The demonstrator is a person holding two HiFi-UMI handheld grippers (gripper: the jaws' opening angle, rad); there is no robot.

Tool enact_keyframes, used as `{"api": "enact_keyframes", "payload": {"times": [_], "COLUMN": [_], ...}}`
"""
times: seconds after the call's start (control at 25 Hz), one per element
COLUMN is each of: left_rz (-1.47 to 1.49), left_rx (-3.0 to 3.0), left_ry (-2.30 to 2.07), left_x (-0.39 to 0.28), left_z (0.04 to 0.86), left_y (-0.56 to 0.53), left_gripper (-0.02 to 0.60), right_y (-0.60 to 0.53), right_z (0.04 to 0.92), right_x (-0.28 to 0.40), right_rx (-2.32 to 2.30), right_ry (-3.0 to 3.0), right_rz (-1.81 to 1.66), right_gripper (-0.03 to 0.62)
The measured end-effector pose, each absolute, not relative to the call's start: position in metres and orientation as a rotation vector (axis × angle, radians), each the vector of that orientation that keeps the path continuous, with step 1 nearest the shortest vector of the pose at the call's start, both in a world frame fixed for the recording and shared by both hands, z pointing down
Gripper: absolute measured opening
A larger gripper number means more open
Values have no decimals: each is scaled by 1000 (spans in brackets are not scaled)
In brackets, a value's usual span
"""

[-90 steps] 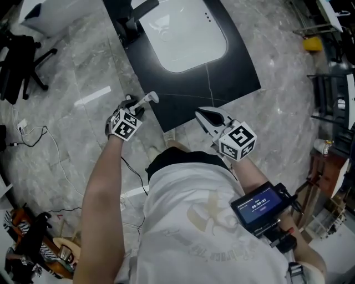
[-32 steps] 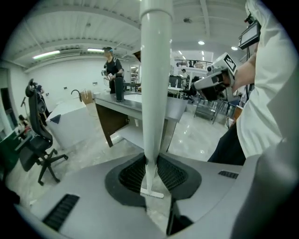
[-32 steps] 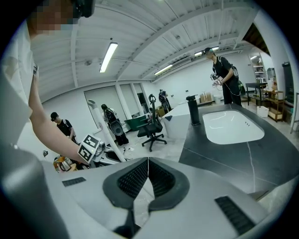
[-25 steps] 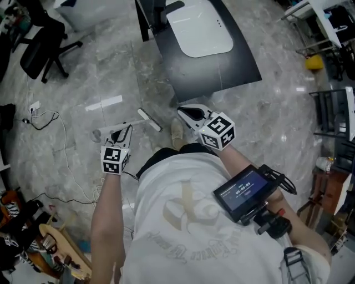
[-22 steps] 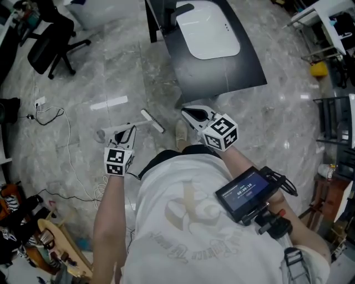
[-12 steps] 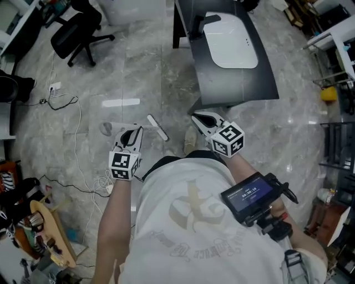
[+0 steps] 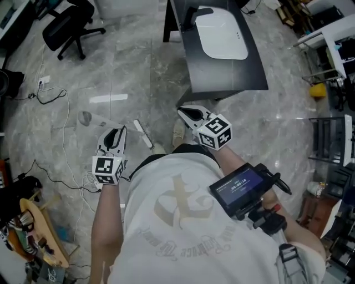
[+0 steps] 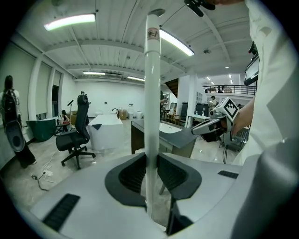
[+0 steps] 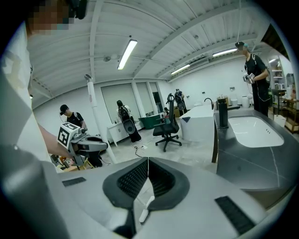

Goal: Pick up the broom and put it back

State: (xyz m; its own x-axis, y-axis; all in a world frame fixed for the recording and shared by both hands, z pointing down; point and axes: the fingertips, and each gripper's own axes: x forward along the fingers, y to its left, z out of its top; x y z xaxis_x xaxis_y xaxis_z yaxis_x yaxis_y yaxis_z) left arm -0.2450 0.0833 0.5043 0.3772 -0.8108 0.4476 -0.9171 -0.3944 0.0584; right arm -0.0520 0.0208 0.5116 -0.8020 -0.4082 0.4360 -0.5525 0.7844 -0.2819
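The broom is a white pole [image 8: 151,93] with a short white head [image 7: 143,135] low by the floor. My left gripper [image 7: 115,133] is shut on the pole [image 7: 99,122], which stands nearly upright between the pads [image 8: 133,175], its top end [image 8: 155,12] high above them. In the right gripper view the pole [image 9: 95,116] rises left of centre, with my left gripper [image 9: 84,144] on it. My right gripper [image 7: 186,112] hovers to the right of the broom, apart from it. Its tips [image 9: 148,161] meet with nothing between them.
A black table [image 7: 244,72] with a white basin [image 7: 222,33] stands ahead on the marble floor. An office chair [image 7: 61,28] and cables [image 7: 55,94] lie to the left, clutter [image 7: 28,222] at lower left, racks [image 7: 333,127] on the right. A person [image 9: 254,79] stands beyond the table.
The left gripper has kept its hold and carried the broom away from the black table, and the pole has come more upright. The right gripper has moved along beside it, still shut.
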Motion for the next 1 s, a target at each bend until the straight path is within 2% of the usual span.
{"api": "enact_keyframes", "payload": {"times": [1.0], "left_rz": [427], "left_rx": [2364], "left_ry": [-1488], "left_x": [-254], "left_z": [514], "left_y": [102], "left_gripper": [87], "right_y": [23], "right_z": [510], "right_x": [-50], "right_rx": [786], "right_ry": [-2593], "right_rz": [530], "right_gripper": [18]}}
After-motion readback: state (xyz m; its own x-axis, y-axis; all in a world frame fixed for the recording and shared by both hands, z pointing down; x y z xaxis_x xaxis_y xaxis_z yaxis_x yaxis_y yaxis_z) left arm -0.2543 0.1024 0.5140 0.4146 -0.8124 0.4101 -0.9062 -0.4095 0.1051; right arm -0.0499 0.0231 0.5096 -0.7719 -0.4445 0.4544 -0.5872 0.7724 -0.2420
